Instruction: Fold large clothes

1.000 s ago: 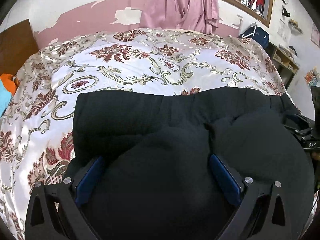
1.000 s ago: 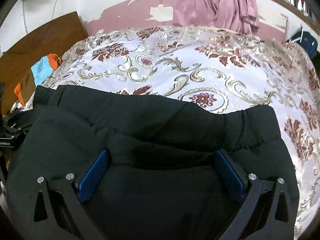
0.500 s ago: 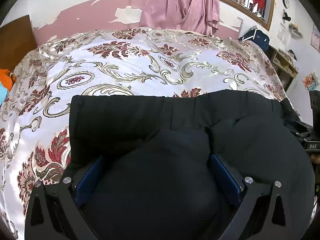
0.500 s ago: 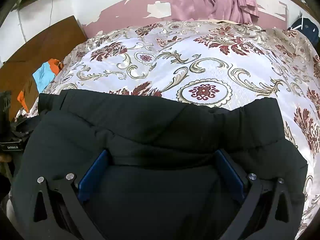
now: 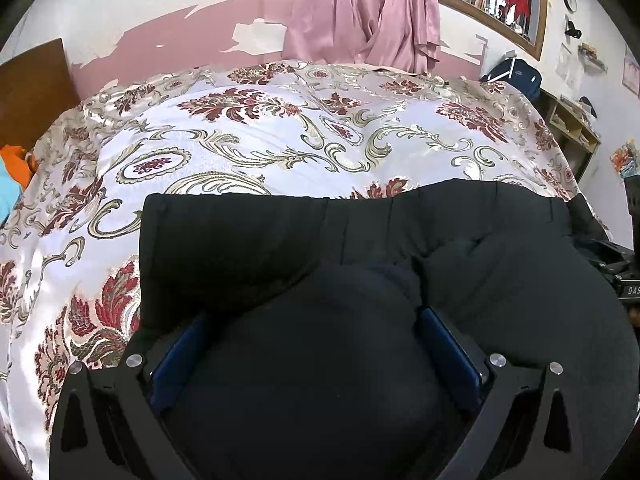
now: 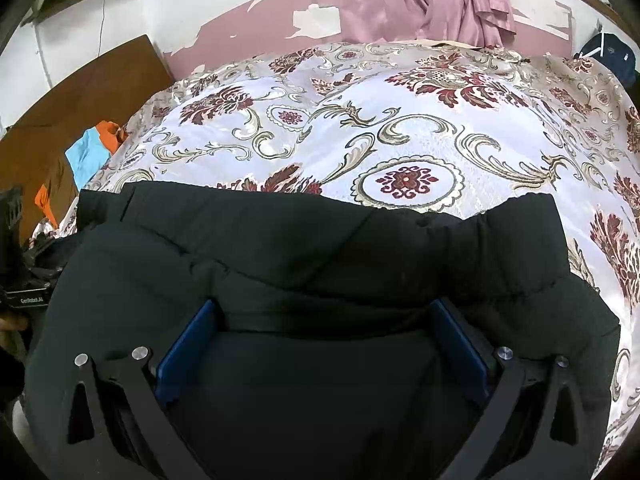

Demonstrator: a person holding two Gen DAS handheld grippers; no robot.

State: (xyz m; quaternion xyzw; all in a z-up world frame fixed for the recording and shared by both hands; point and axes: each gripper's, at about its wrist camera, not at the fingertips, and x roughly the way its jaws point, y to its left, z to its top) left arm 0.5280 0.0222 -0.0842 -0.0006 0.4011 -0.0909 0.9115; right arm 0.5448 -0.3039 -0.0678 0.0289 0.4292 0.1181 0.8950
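A large black garment lies on the bed, its elastic waistband edge along the far side; it also shows in the right wrist view. A thick fold of it bulges up between the blue pads of each gripper. My left gripper stands with its jaws wide apart around that fold. My right gripper stands the same way over its side of the garment. Each gripper shows at the edge of the other's view: the right one, the left one. Whether the pads press the cloth is hidden.
The bed has a white, gold and red floral cover. Pink curtains hang on the far wall. Orange and blue clothes lie at the left by a wooden headboard. A dark bag and shelves stand at the right.
Both grippers have moved forward and slightly up with the fold, bringing it closer to the waistband edge. The jaws have kept the same spread.
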